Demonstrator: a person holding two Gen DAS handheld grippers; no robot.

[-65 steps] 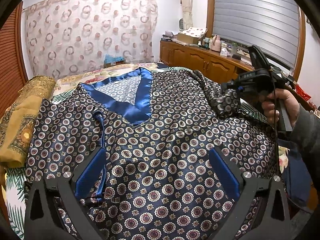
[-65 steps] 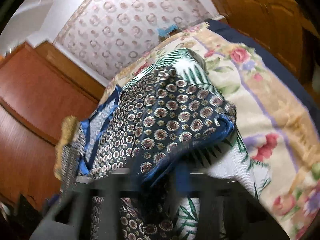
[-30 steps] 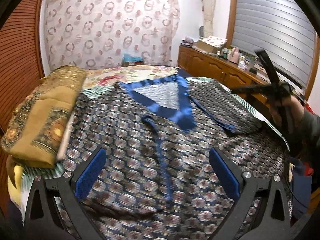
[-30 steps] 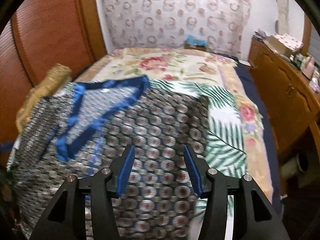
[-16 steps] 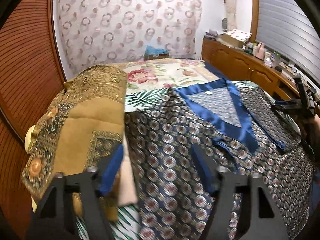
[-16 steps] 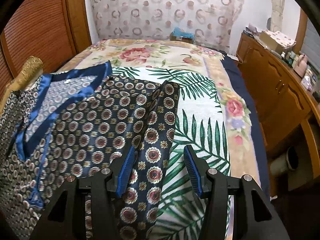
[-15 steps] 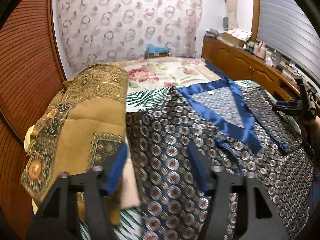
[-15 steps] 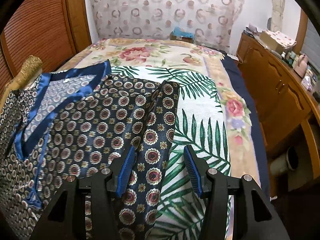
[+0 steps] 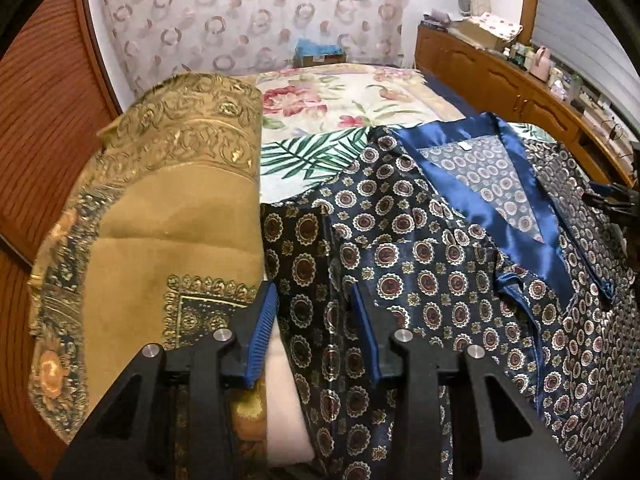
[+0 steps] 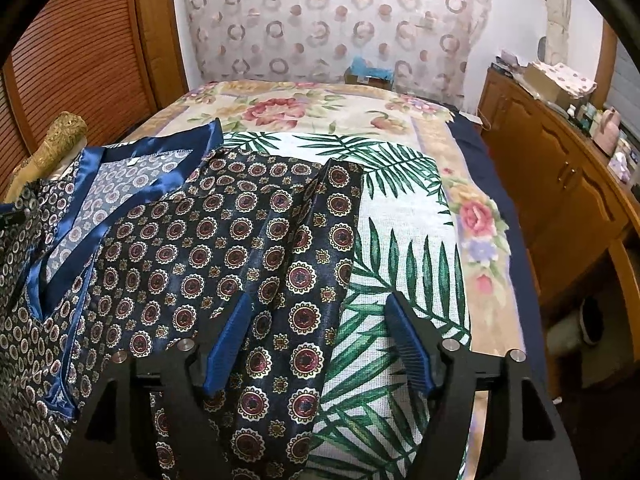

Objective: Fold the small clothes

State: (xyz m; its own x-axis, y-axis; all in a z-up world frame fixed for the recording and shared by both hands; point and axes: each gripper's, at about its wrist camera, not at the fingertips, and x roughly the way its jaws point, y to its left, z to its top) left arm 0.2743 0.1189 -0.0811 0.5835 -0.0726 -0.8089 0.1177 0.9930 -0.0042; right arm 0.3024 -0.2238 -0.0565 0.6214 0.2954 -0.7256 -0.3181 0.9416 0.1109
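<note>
Closing jaws, left: the left gripper (image 9: 312, 332) is narrowing, its blue pads a moderate gap apart; the garment's near left edge lies between them, but no pad is seen pressing on it.
Opening jaws, right: the right gripper (image 10: 320, 336) is spreading wide; the folded-in sleeve (image 10: 296, 292) lies under the gap nearer the left pad, neither pad gripping it.
Left pad contact: the left-hand pad (image 9: 262, 330) sits over the seam where the garment meets a pale cloth strip (image 9: 286, 404); whether it touches cannot be told.
Right pad contact: the right-hand pad (image 10: 408, 344) hangs over the palm-leaf cloth (image 10: 404, 264), clear of the garment.
Garment: a navy medallion-print top (image 9: 440, 280) with a shiny blue V-neck band (image 9: 492, 208) lies spread flat, neck away from the cameras.
Sleeve: laid back over the top's body, its outer edge running along the palm-leaf cloth.
Beside the garment, left: a folded gold brocade blanket (image 9: 160, 220) lies just against the top's left edge.
Beneath the garment: the palm-leaf cloth, and beyond the neck a floral bedspread (image 10: 312, 108).
Beyond the garment's right side: a wooden cabinet (image 10: 560, 192) carrying small clutter.
Behind the garment's neck end: a circle-patterned curtain (image 10: 332, 20).
</note>
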